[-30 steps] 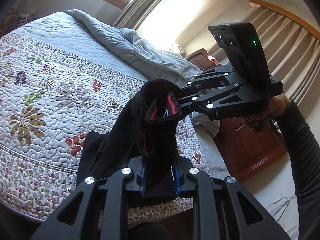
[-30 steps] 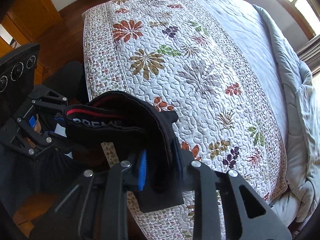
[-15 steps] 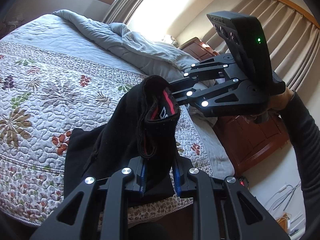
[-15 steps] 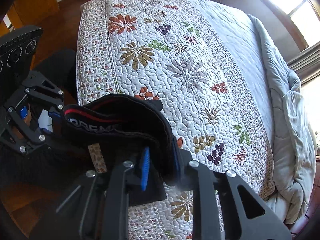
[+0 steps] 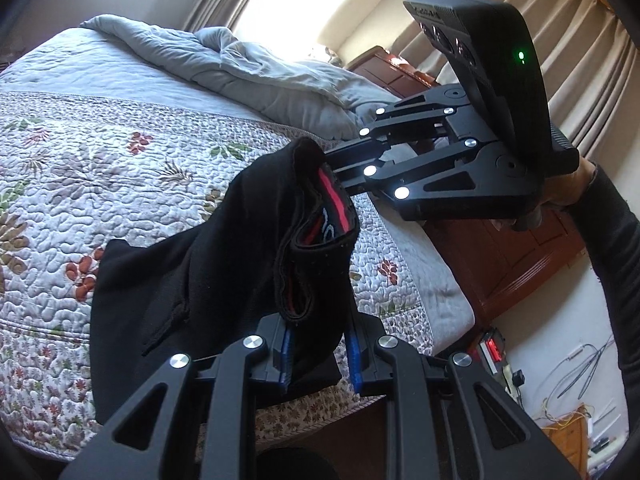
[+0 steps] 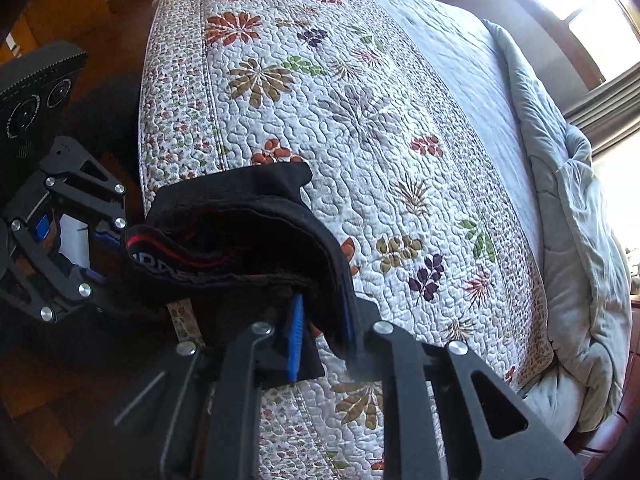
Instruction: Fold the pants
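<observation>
Black pants (image 5: pixel 208 276) held up above near edge of quilt (image 5: pixel 80 168), waistband stretched between 2 grippers. Left gripper (image 5: pixel 318 344) clamped on one waistband end; right gripper (image 6: pixel 320 336) clamped on the other. Pants' lower part drapes onto quilt. Grey duvet (image 6: pixel 576 216) bunched at far side.

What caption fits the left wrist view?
Both tongs, left and right, grip the black pants above the floral quilt.
</observation>
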Demonstrator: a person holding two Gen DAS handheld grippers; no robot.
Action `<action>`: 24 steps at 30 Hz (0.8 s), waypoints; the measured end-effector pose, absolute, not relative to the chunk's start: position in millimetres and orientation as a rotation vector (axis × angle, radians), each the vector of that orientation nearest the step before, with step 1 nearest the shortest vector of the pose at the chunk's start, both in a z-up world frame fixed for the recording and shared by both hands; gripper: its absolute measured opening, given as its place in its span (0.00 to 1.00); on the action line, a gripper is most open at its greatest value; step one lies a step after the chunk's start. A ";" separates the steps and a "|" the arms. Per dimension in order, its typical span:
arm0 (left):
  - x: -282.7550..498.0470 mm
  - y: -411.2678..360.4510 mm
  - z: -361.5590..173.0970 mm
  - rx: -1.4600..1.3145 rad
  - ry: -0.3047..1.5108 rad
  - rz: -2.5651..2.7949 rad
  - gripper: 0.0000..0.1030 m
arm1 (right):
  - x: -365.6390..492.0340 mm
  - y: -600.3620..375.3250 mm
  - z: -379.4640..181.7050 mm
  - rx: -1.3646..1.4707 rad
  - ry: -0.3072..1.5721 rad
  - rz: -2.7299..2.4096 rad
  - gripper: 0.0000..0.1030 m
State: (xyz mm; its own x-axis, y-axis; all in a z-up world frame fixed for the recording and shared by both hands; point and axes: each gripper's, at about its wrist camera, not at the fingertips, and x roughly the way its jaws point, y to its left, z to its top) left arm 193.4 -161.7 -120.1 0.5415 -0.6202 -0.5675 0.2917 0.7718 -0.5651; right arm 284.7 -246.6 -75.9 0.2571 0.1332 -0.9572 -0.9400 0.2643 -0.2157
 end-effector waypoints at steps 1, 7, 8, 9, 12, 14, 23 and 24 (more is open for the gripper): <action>193.9 -166.1 -122.9 -0.429 0.840 -0.564 0.20 | 283.7 -250.1 -79.0 -1.018 1.024 0.924 0.15; 197.0 -196.4 -148.6 -0.402 0.875 -0.575 0.20 | 284.8 -277.6 -107.2 -1.020 1.045 0.898 0.15; 198.2 -202.5 -154.6 -0.397 0.884 -0.576 0.20 | 284.4 -280.2 -111.0 -1.024 1.046 0.894 0.15; 198.6 -206.5 -158.3 -0.393 0.888 -0.575 0.20 | 284.2 -286.0 -118.6 -1.030 1.050 0.886 0.15; 199.9 -224.4 -175.4 -0.376 0.911 -0.575 0.20 | 283.0 -297.2 -134.9 -1.046 1.061 0.873 0.15; 200.3 -233.0 -184.0 -0.371 0.928 -0.577 0.20 | 284.1 -306.1 -144.8 -1.036 1.077 0.872 0.15; 203.6 -259.2 -219.4 -0.345 0.996 -0.580 0.20 | 285.0 -336.2 -186.3 -1.000 1.124 0.853 0.15; 204.1 -260.7 -223.0 -0.345 1.006 -0.582 0.20 | 284.7 -338.1 -189.3 -0.994 1.127 0.851 0.15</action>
